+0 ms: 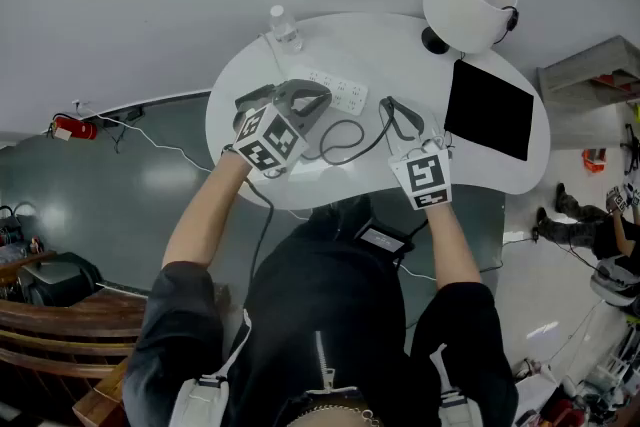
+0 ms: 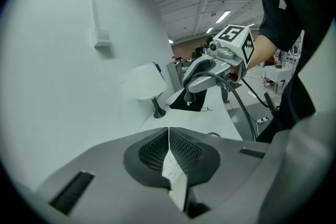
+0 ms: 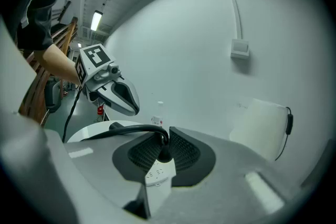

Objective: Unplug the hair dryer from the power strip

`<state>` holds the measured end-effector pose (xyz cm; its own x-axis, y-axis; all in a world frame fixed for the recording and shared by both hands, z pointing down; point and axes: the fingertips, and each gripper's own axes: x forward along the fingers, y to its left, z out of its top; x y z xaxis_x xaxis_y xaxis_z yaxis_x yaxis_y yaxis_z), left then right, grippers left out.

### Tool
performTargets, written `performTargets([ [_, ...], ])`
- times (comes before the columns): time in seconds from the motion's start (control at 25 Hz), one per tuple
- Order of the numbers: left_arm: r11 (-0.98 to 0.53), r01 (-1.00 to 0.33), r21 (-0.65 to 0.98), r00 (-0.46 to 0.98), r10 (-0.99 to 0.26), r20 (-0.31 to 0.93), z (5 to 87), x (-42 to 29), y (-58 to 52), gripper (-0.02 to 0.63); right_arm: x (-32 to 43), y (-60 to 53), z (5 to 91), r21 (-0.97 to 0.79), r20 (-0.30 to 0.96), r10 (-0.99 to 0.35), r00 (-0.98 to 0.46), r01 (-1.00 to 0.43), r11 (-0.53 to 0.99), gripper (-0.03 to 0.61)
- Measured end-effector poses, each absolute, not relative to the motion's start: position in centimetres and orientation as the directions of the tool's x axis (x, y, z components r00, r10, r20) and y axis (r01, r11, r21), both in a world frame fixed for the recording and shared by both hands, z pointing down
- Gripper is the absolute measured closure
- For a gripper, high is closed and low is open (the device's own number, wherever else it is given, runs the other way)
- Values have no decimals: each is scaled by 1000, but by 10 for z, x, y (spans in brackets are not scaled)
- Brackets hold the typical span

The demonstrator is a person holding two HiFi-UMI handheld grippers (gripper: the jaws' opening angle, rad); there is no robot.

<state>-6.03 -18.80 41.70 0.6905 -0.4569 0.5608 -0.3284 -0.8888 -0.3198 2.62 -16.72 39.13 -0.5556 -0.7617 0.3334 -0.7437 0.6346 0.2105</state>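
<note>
my right gripper [image 3: 164, 136] pinching the black plug [image 3: 165, 153] on its black cord [image 1: 345, 144], held over the long white plastic power strip [image 1: 338, 91] lying on the white rounded table [image 1: 500, 173], my left gripper [image 2: 169, 135] pressed together, empty, above the strip's left end

Right gripper [image 3: 164, 140]: both pads closed against a black plug [image 3: 165, 153], its cable [image 3: 121, 131] running off to the left. White power strip [image 3: 156, 174] directly below the plug; whether the pins sit in a socket cannot be determined from this angle. Left gripper [image 3: 132, 106] at upper left, tips together, above the white table [image 3: 86, 132]. Water bottle [image 3: 157, 112] by the wall; lamp shade [image 3: 261, 123] at right.
</note>
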Motion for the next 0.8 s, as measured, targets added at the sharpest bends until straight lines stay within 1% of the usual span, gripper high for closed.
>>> performTargets([
  [0.44,-838,-390,-382,702,-539,466,361,-68,-173,598,21,-150,350,243,268,-777,-570,-740,627,532],
  [0.8,-822,-404,-400,700,-560,443,348,-74,-170,598,14,-148,335,257,237,-779,-580,-736,626,534],
])
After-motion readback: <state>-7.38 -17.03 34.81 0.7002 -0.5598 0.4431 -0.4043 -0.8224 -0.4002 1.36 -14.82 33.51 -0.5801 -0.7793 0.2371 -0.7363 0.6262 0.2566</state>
